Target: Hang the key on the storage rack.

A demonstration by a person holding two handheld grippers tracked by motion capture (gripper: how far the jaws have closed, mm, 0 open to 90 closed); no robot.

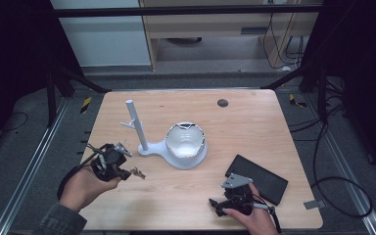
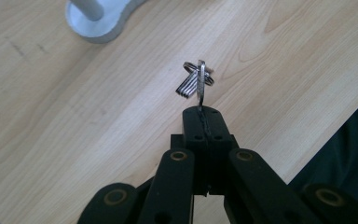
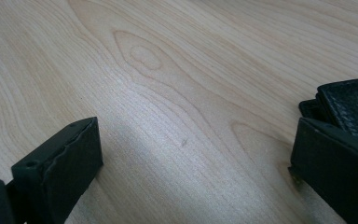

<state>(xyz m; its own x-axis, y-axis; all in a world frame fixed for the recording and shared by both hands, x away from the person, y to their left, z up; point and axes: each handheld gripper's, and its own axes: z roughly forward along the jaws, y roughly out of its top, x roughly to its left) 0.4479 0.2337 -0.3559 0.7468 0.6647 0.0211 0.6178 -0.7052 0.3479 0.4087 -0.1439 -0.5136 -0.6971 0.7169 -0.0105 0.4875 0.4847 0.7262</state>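
Keys are hanging by their ring from the left gripper, whose jaws are pressing together on it above the table, near the front left edge. Nearer the front, the right gripper is resting low with jaws spread wide, touching nothing, beside a black case. Farther back are standing a white stand and bowl.

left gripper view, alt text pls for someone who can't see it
The left claw, jaws shut, pinches a metal key ring with a bunch of keys hanging from it, above a light wooden table. The rounded foot of a white stand sits at the top left.
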